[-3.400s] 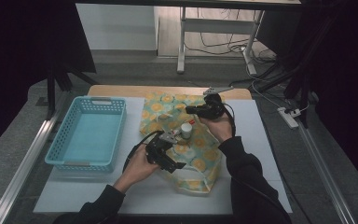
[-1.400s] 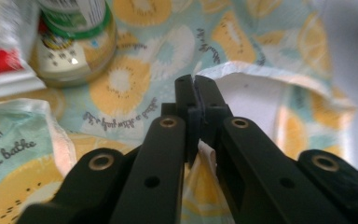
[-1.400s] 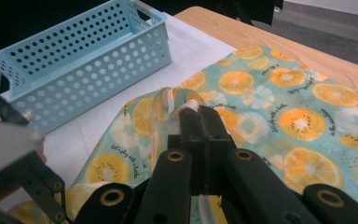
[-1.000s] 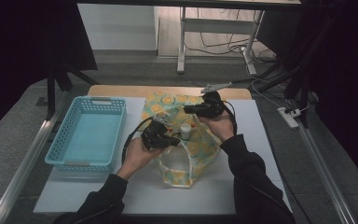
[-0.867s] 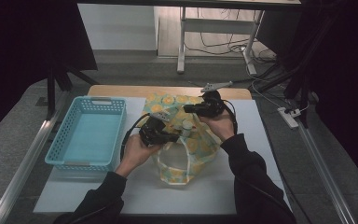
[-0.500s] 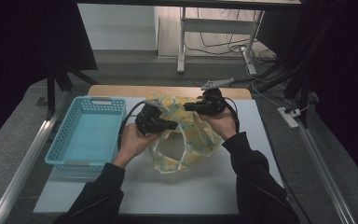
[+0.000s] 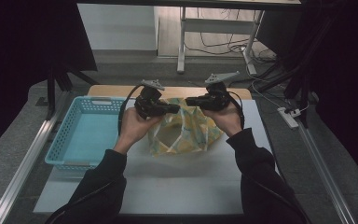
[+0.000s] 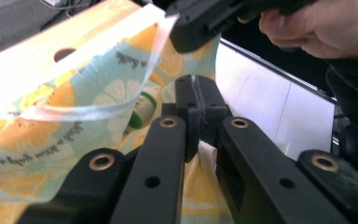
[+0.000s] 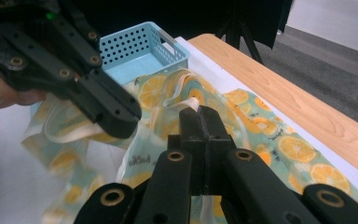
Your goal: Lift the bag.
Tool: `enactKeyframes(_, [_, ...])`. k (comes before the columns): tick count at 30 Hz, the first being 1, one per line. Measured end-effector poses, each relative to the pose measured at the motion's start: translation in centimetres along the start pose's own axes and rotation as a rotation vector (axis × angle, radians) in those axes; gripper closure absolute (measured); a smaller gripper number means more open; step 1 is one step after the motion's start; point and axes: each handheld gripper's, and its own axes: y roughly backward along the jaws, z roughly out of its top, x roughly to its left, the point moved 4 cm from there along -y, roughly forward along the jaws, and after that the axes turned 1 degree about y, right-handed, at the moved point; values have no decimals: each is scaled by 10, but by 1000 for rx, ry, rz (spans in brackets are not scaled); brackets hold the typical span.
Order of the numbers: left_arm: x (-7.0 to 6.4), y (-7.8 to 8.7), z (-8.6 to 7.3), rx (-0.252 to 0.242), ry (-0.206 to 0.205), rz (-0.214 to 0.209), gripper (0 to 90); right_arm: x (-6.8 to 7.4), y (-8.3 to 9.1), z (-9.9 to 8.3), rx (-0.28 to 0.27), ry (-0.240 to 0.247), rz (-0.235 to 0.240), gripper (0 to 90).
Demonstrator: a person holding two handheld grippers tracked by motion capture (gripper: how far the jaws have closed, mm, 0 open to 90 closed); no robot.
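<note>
Both claws clamped tight, left claw [image 7: 171, 109] facing right claw [image 7: 192, 100], raised.

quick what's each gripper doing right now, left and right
Left gripper: shut on the white edge of the lemon-print bag.
Right gripper: shut on the bag's opposite edge, held up off the table.

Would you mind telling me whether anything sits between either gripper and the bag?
Nothing visible does. The left gripper is shut on the bag at its rim, and the right gripper is shut on its white handle strip, so both already hold it above the table.
</note>
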Motion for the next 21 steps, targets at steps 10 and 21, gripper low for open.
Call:
enactKeyframes(10, [-6,20,33,-56,-34,3,900,8,14,22,-28,24,1,900])
enactKeyframes(21, [-13,35,65,-93,-63,17,900,12,33,48,-65,46,-10,900])
